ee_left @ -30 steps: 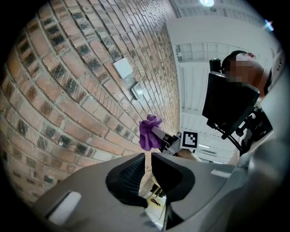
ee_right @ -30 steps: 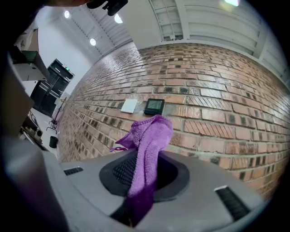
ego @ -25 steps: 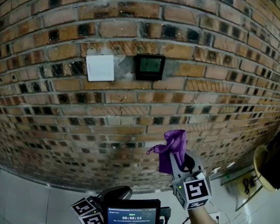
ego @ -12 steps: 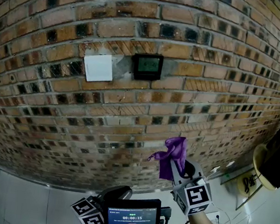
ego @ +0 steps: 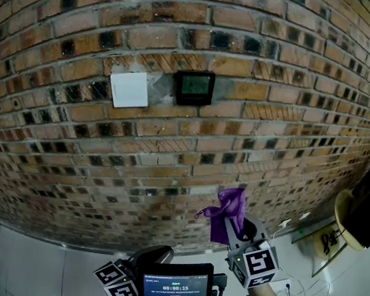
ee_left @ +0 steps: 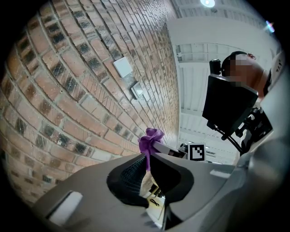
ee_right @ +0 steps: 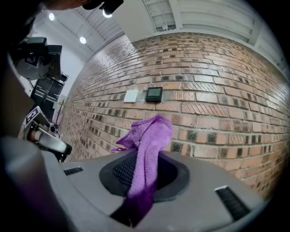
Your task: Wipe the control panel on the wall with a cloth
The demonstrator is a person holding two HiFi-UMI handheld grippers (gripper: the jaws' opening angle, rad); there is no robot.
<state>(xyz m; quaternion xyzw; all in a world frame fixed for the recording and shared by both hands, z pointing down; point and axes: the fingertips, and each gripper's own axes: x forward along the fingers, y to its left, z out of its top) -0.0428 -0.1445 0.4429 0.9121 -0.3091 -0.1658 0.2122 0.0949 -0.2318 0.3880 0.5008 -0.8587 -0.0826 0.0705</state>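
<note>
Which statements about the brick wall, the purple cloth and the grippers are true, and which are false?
1. The purple terry cloth is clamped in the right gripper. True.
2. The cloth touches the dark rectangular control panel. False: it is held well below the panel.
3. A white square plate sits just left of the panel. True.
4. The wall is smooth white plaster. False: it is a bare brick wall.

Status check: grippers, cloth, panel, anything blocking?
Right gripper shut on purple cloth, well below control panel, no contact. Left gripper low, jaws slightly apart, empty. Only bare brick wall between cloth and panel, nothing blocking.
</note>
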